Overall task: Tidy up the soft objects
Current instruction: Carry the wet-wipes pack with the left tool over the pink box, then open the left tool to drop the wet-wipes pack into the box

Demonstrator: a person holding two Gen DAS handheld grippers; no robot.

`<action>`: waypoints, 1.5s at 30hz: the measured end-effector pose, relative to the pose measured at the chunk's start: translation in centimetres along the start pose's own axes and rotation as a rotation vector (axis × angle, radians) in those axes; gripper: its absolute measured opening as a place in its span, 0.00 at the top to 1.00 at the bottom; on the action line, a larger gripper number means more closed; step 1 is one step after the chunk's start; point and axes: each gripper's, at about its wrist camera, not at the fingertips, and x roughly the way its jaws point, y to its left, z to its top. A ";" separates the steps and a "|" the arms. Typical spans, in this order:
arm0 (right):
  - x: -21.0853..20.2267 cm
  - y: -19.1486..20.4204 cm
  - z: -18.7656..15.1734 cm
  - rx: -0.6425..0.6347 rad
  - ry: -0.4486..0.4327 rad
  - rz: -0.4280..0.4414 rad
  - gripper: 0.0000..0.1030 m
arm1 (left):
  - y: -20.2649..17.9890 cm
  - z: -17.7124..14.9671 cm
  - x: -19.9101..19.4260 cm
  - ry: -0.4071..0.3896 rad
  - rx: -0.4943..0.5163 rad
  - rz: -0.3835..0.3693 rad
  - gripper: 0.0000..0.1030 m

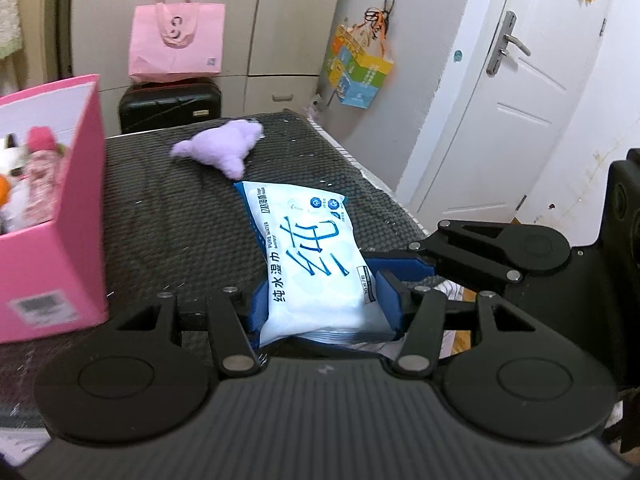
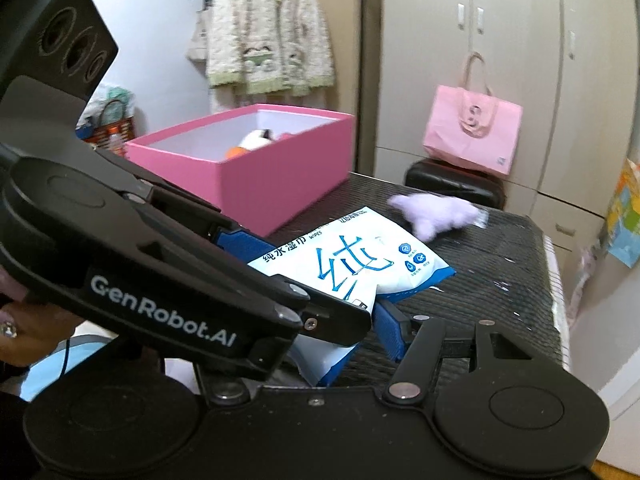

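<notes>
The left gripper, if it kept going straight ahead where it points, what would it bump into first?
Probably the fluffy lilac plush toy lying on the dark woven table. The left gripper is already shut on the white-and-blue wet wipes pack, whose far end would likely touch first; depth is unclear.

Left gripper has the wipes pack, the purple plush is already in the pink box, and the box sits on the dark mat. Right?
Not quite. The purple plush is not in the pink box; it lies on the dark mat beyond the wipes pack, as the left wrist view shows. The left gripper does hold the pack.
</notes>
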 end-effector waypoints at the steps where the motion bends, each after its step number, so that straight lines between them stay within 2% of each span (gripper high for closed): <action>1: -0.2 0.7 0.3 -0.010 0.000 0.009 0.36 | 0.2 -0.1 -0.7 -0.003 -0.003 0.006 0.48; 12: -0.5 6.8 4.6 -0.102 -0.111 0.109 0.36 | 3.1 -0.5 -8.9 -0.129 -0.014 0.150 0.48; 20: 0.5 9.6 8.2 -0.172 -0.165 0.122 0.36 | 5.7 0.9 -12.1 -0.210 -0.024 0.218 0.48; 33: 6.1 10.4 12.1 -0.193 -0.180 0.158 0.36 | 12.1 3.4 -11.2 -0.248 -0.086 0.272 0.48; 39: 10.8 9.9 14.1 -0.174 -0.126 0.216 0.36 | 16.3 4.1 -9.5 -0.240 -0.144 0.286 0.48; 45: 15.1 9.2 15.4 -0.166 -0.046 0.266 0.34 | 20.5 4.8 -7.4 -0.190 -0.217 0.277 0.48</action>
